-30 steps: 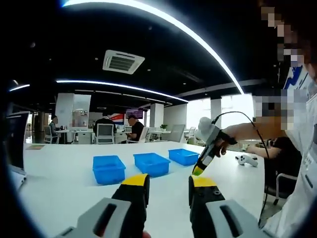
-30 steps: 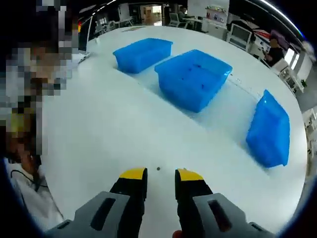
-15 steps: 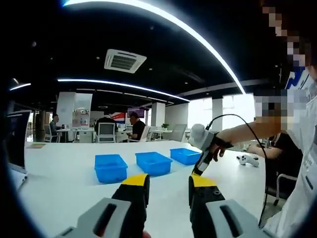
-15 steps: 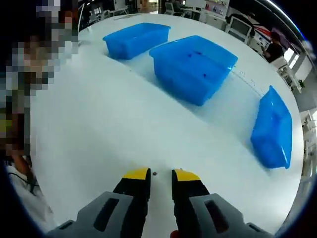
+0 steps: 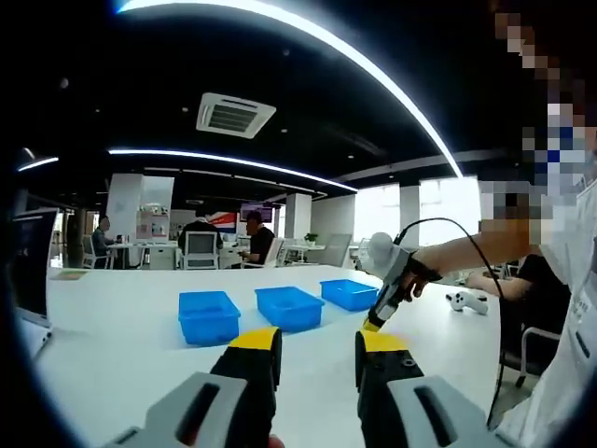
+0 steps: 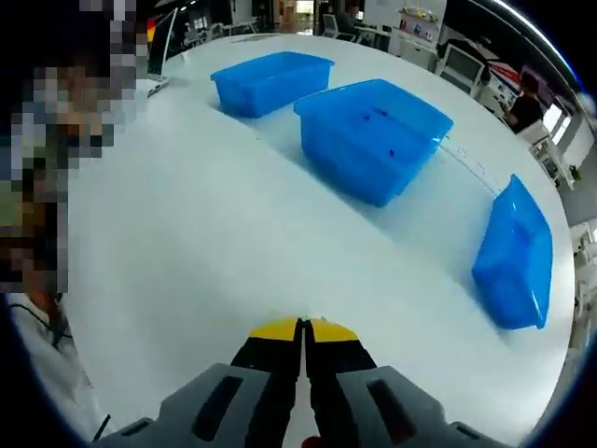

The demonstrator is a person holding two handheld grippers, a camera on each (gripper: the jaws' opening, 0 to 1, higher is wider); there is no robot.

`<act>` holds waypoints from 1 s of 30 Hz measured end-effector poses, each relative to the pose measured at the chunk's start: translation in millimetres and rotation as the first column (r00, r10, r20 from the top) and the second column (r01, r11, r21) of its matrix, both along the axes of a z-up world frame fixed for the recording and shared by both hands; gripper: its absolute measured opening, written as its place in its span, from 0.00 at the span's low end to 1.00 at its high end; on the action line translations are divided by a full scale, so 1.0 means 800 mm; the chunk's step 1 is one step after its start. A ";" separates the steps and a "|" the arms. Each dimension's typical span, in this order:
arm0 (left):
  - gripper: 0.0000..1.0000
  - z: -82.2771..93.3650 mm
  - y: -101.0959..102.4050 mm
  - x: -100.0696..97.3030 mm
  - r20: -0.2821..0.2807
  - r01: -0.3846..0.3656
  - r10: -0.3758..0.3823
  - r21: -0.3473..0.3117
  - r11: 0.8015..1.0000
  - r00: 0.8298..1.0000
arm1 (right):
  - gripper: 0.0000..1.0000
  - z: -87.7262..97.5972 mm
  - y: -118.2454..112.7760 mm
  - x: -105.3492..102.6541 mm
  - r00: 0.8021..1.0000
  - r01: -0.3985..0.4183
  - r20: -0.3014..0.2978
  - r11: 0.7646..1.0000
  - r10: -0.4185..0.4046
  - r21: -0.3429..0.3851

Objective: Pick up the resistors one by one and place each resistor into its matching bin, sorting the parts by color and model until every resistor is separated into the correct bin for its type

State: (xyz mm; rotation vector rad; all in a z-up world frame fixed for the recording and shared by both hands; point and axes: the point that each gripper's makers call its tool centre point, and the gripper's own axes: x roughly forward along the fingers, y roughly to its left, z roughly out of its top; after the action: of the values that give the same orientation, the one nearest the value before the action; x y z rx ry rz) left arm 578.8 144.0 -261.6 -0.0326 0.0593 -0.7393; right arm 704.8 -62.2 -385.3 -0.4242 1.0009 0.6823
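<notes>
Three blue bins stand in a row on the white table (image 6: 168, 233): the left bin (image 6: 270, 82), the middle bin (image 6: 373, 135) with a few small dark parts inside, and the right bin (image 6: 513, 252). My right gripper (image 6: 303, 325) hovers over the table in front of them, its yellow tips pressed together; the tiny dark resistor that lay between them is hidden. In the left gripper view the same bins (image 5: 206, 315) (image 5: 286, 307) (image 5: 346, 293) sit mid-table. The right gripper (image 5: 371, 324) points down, held by a hand. My left gripper (image 5: 317, 341) is open and holds nothing.
A laptop (image 5: 28, 271) stands at the table's left edge. A white game controller (image 5: 464, 301) lies at the right. A chair (image 5: 532, 350) is beside the table. People sit at desks (image 5: 201, 247) far behind.
The right gripper's jaws have shut where the small dark resistor lay, and that dot is gone from the table. The left gripper is unchanged.
</notes>
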 end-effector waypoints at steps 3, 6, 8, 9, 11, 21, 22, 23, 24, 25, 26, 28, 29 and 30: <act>0.33 -0.001 0.000 0.000 -0.002 0.000 0.000 0.000 1.000 1.000 | 0.04 0.020 0.000 0.002 0.999 0.001 0.035 0.999 -0.003 0.047; 0.33 -0.002 -0.001 0.000 -0.003 0.002 -0.002 0.001 1.000 1.000 | 0.05 0.041 -0.003 0.003 0.995 -0.001 0.098 0.995 -0.009 0.103; 0.33 -0.002 -0.002 0.000 -0.003 0.003 -0.003 0.000 1.000 1.000 | 0.05 0.059 -0.003 0.001 0.989 -0.013 0.150 0.986 -0.012 0.164; 0.33 -0.002 -0.002 0.000 -0.003 0.003 -0.003 -0.001 1.000 1.000 | 0.05 0.066 -0.008 -0.001 0.983 -0.022 0.182 0.985 -0.009 0.172; 0.33 -0.002 -0.002 0.000 -0.004 0.003 -0.003 -0.001 1.000 1.000 | 0.05 0.086 -0.015 -0.003 0.965 -0.052 0.262 0.974 -0.008 0.222; 0.33 -0.001 -0.005 -0.001 0.001 0.006 -0.006 0.000 1.000 1.000 | 0.05 0.132 -0.101 -0.033 0.866 0.018 0.457 0.923 -0.206 0.383; 0.33 -0.001 -0.006 -0.001 0.001 0.007 -0.007 0.001 1.000 1.000 | 0.05 0.137 -0.109 -0.038 0.848 0.025 0.476 0.914 -0.234 0.406; 0.33 -0.001 -0.006 -0.001 0.001 0.007 -0.007 0.001 1.000 1.000 | 0.05 0.140 -0.121 -0.045 0.834 0.044 0.481 0.901 -0.272 0.432; 0.33 -0.001 -0.006 -0.001 0.001 0.007 -0.007 0.001 1.000 1.000 | 0.05 0.141 -0.128 -0.052 0.824 0.050 0.490 0.898 -0.285 0.438; 0.33 -0.001 -0.006 -0.001 0.000 0.007 -0.007 0.001 1.000 1.000 | 0.05 0.142 -0.134 -0.055 0.816 0.057 0.494 0.894 -0.298 0.444; 0.33 -0.001 -0.006 0.000 0.000 0.007 -0.007 0.002 1.000 1.000 | 0.05 0.145 -0.141 -0.059 0.802 0.071 0.500 0.884 -0.326 0.463; 0.33 -0.002 -0.006 0.000 -0.002 0.006 -0.006 0.003 1.000 1.000 | 0.05 0.147 -0.153 -0.069 0.785 0.077 0.513 0.877 -0.346 0.474; 0.33 -0.002 -0.007 0.001 -0.002 0.008 -0.008 0.003 1.000 1.000 | 0.05 0.153 -0.160 -0.071 0.761 0.088 0.525 0.862 -0.382 0.499; 0.33 -0.003 -0.007 0.001 -0.003 0.007 -0.007 0.004 1.000 1.000 | 0.05 0.157 -0.164 -0.076 0.750 0.083 0.533 0.855 -0.391 0.511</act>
State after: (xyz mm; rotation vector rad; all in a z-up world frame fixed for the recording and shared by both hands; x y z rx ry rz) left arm 579.6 138.5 -263.7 -0.0296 0.0634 -0.7462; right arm 644.1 -193.2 -259.6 -0.0697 0.2242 0.4606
